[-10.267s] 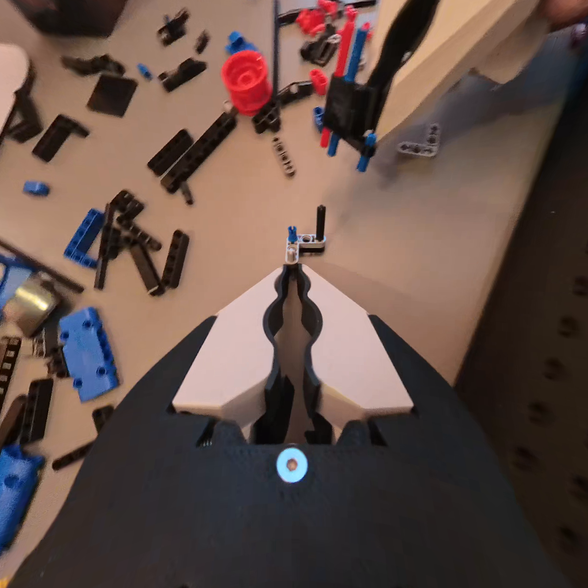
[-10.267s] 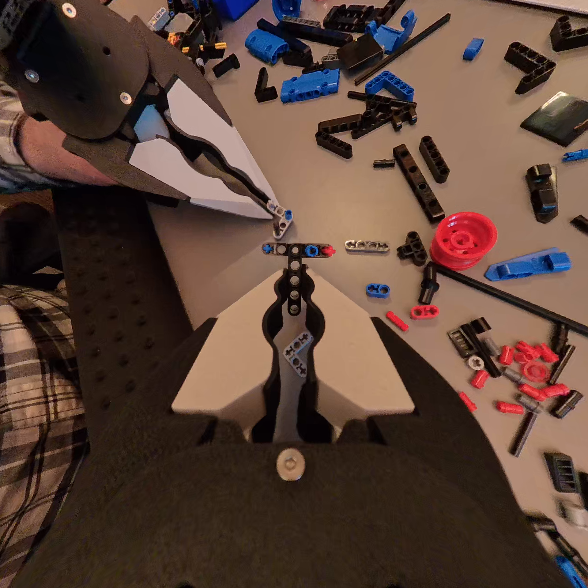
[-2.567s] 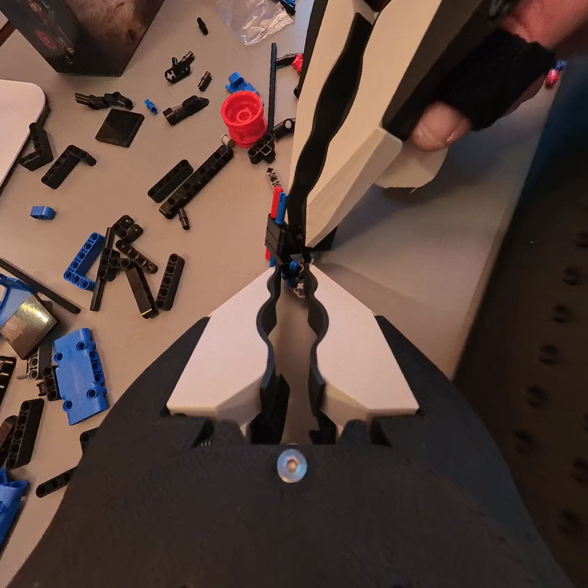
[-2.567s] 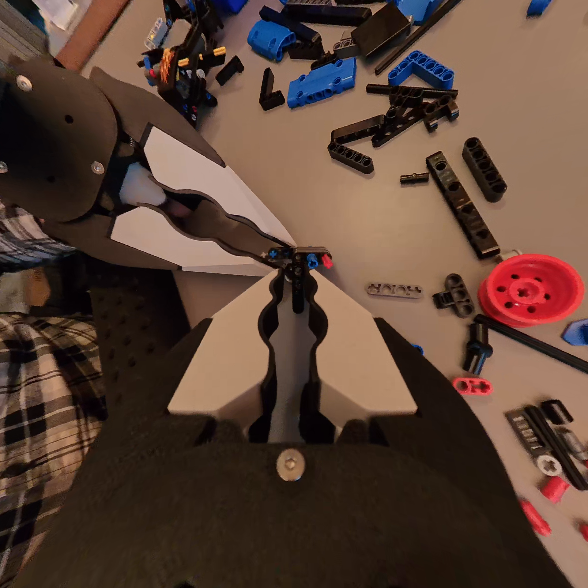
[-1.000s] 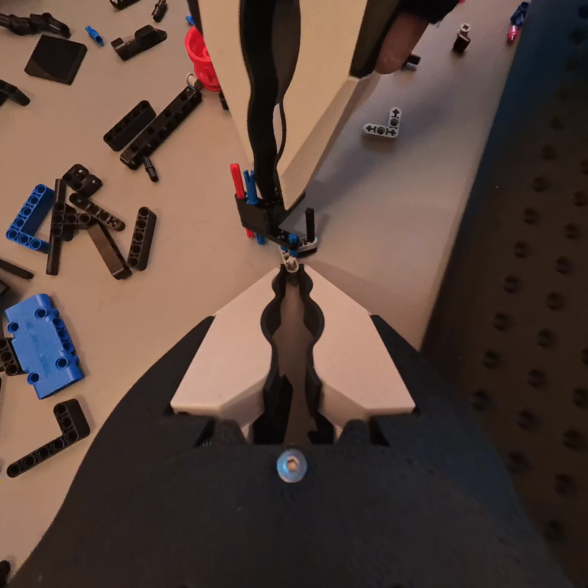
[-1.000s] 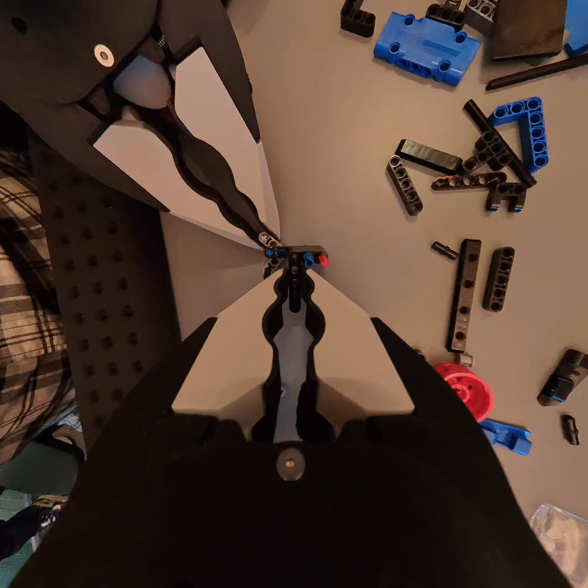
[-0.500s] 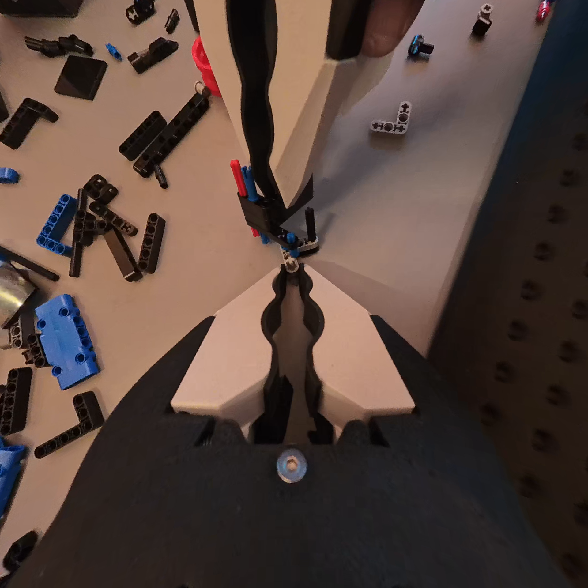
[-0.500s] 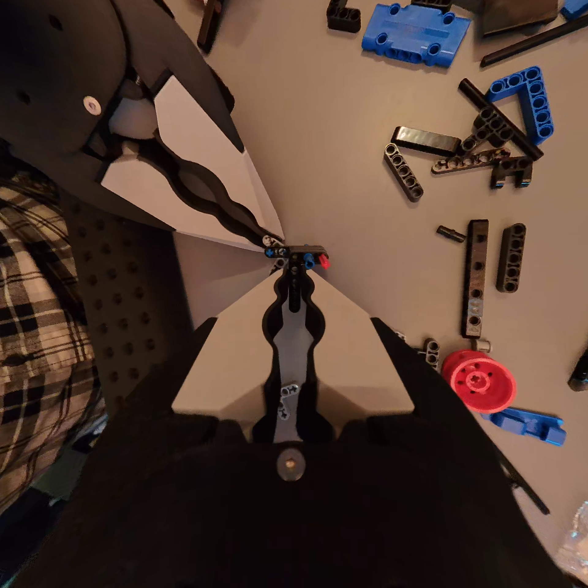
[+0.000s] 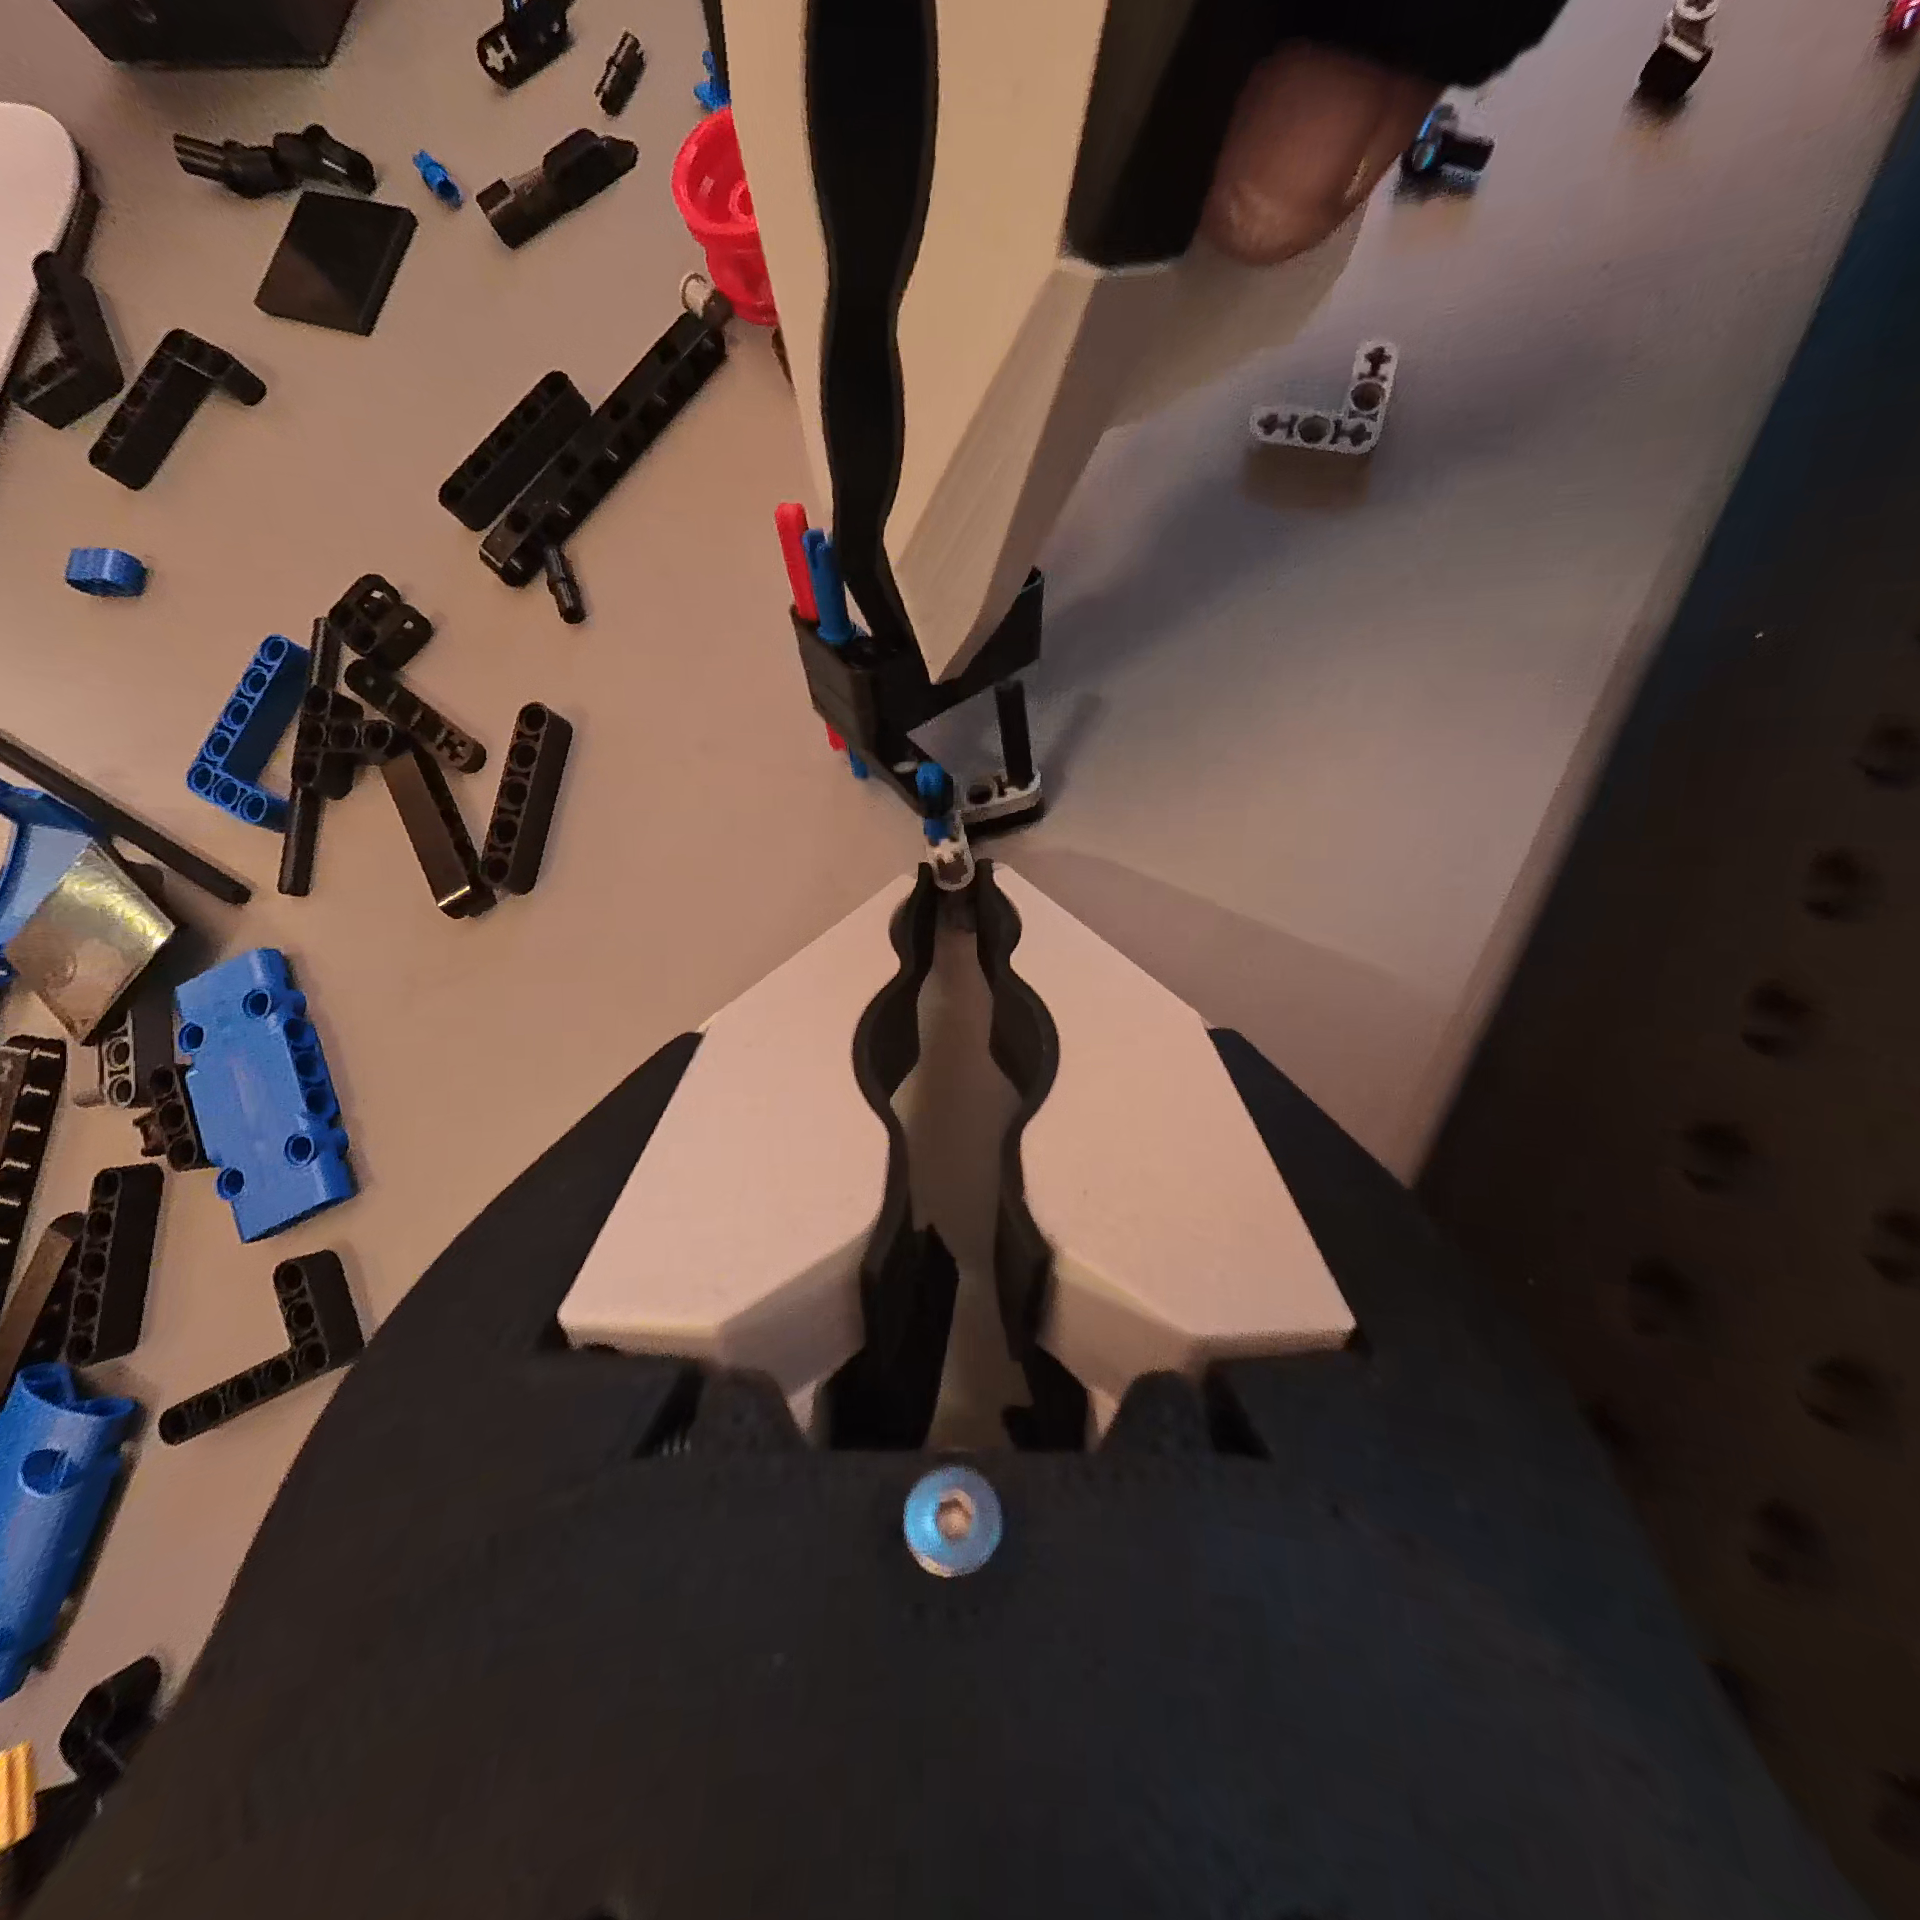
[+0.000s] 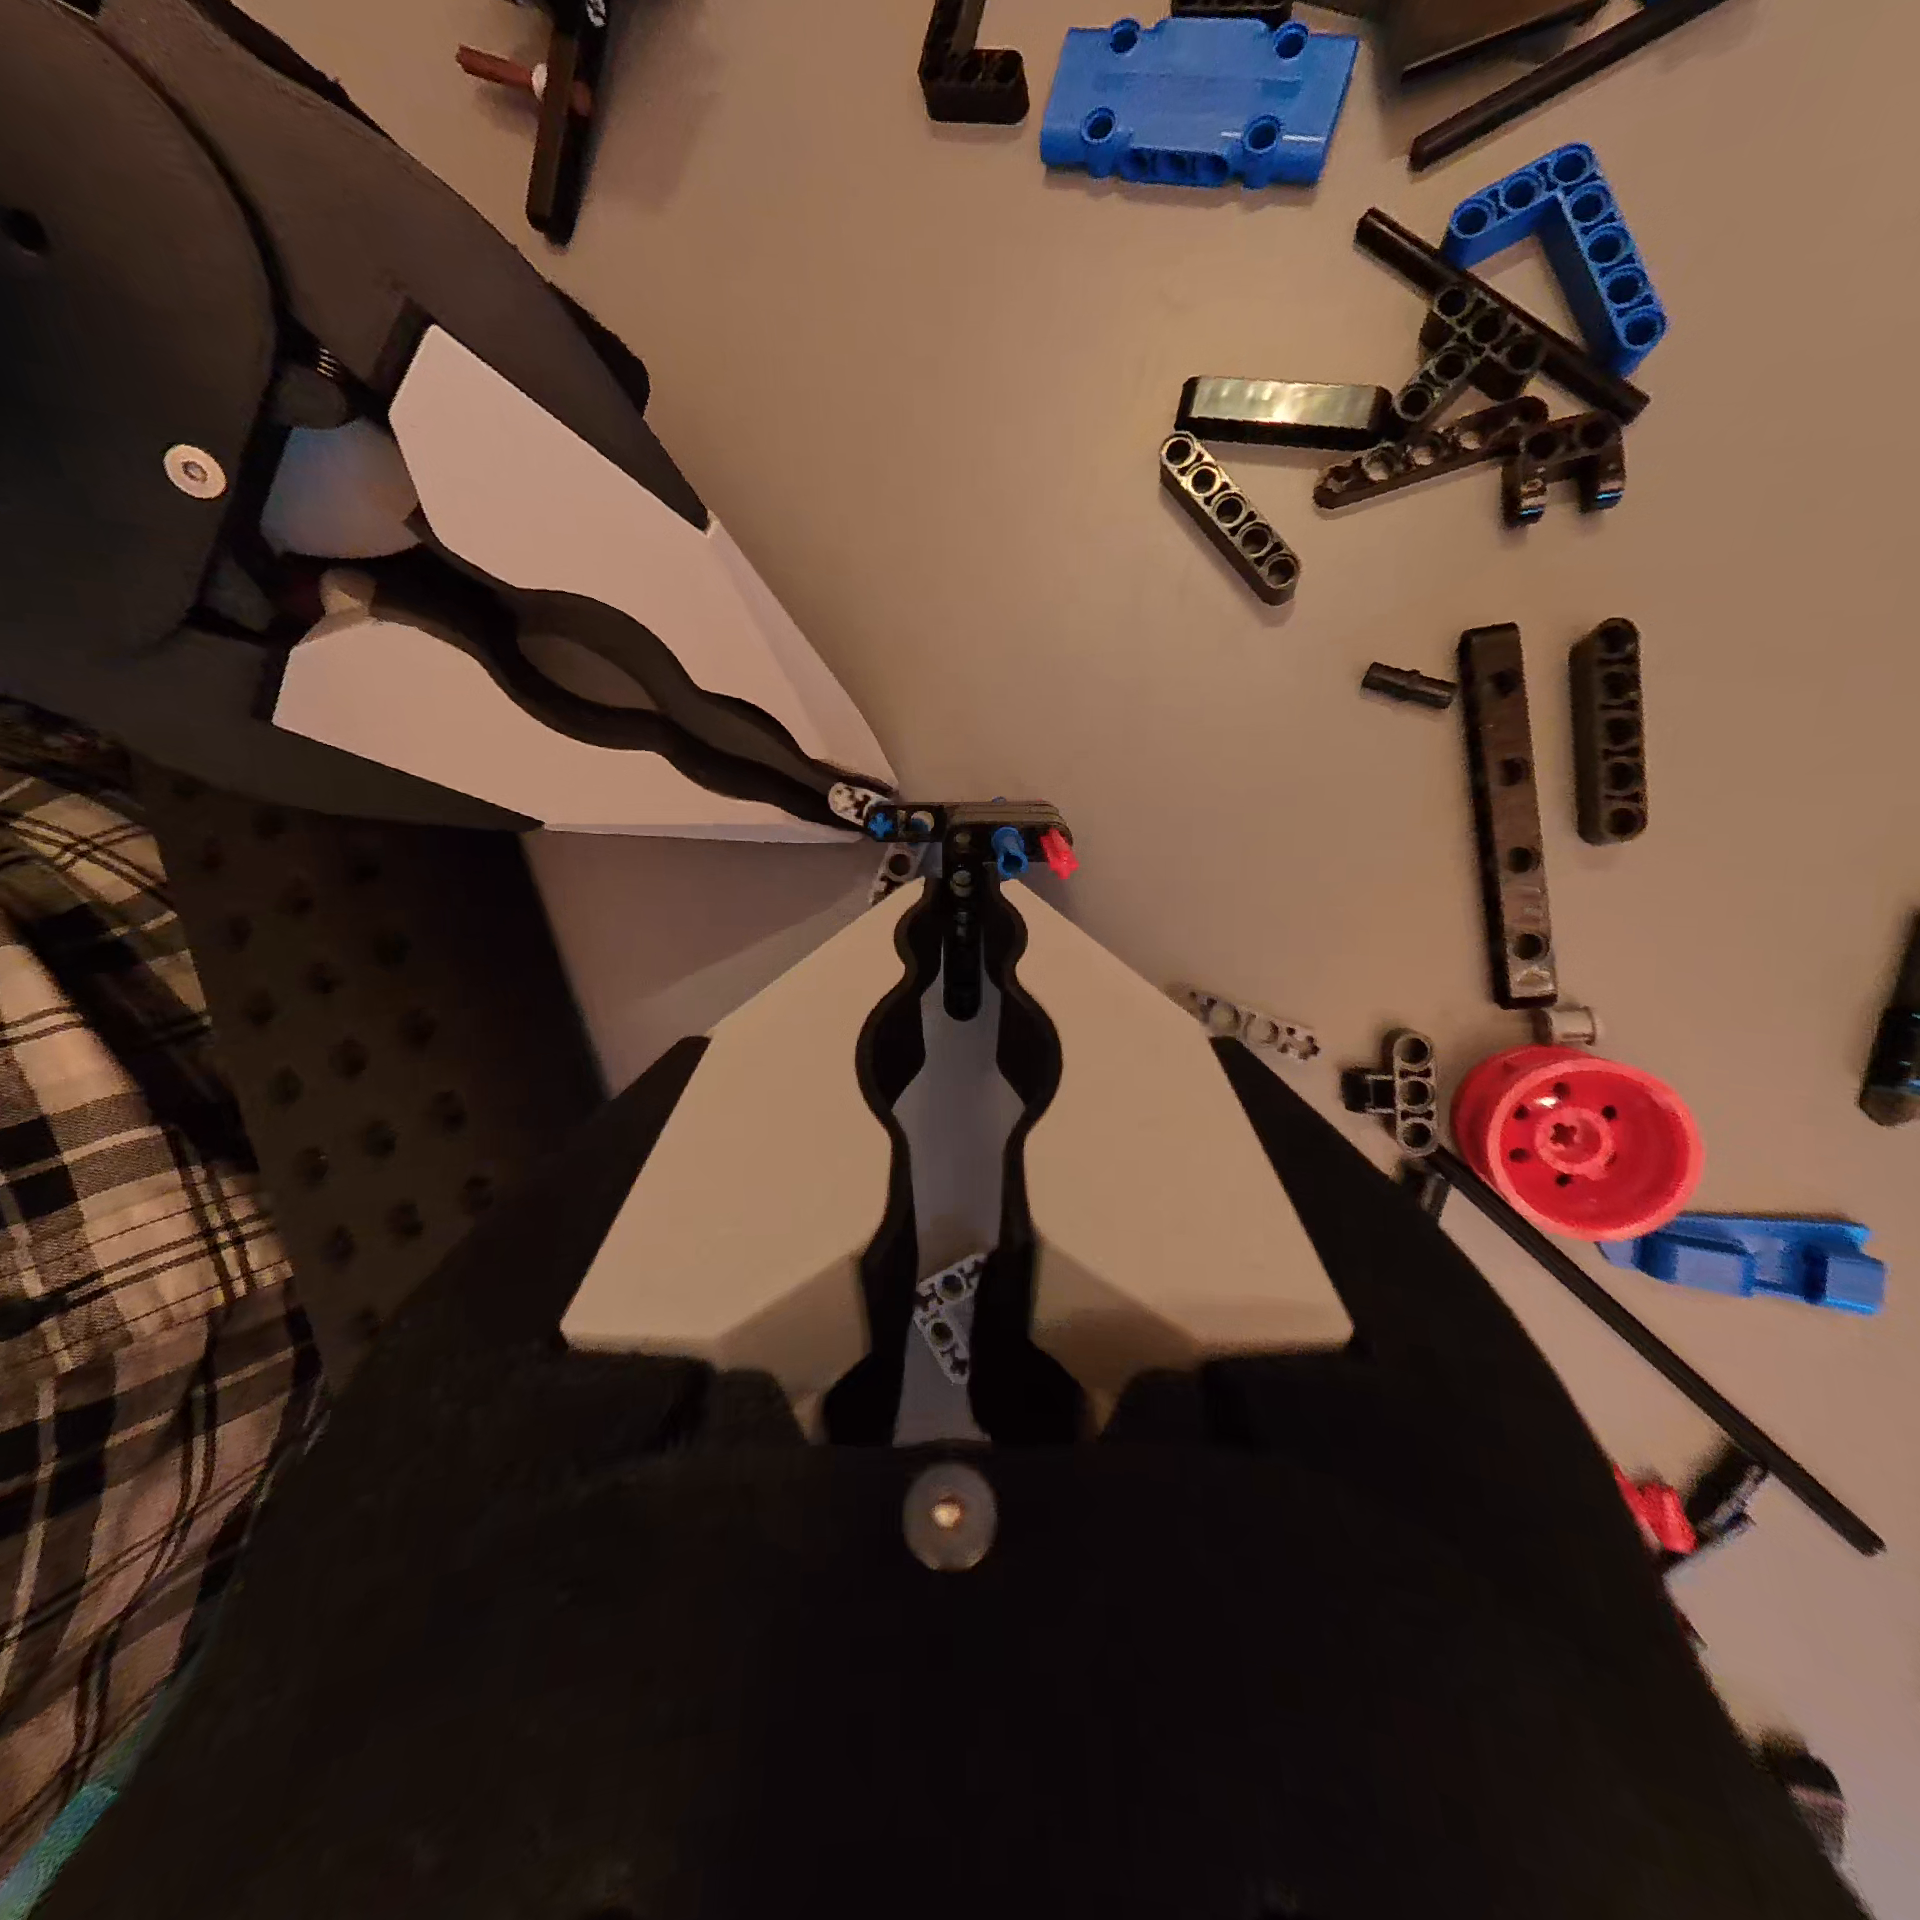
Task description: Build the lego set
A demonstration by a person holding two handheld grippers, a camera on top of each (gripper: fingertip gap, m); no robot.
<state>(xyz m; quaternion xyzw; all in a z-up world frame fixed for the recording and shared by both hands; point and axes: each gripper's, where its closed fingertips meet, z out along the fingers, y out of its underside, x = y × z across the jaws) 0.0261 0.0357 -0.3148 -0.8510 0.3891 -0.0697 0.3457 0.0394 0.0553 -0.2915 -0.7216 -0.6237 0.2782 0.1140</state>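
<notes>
Two claws meet tip to tip near the worktop's near edge. Left claw (image 9: 954, 878) is clamped on a grey L-piece (image 9: 1000, 795), its blue pin aimed at the T-beam. Right claw (image 10: 961, 914) grips the black T-beam (image 10: 971, 831) by its stem, crossbar running left-right, its end hole just beside the pin.

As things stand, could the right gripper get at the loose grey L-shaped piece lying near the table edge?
Probably not yet: the right gripper is shut on the black T-shaped assembly. The grey L-shaped piece itself lies alone on bare table.
</notes>
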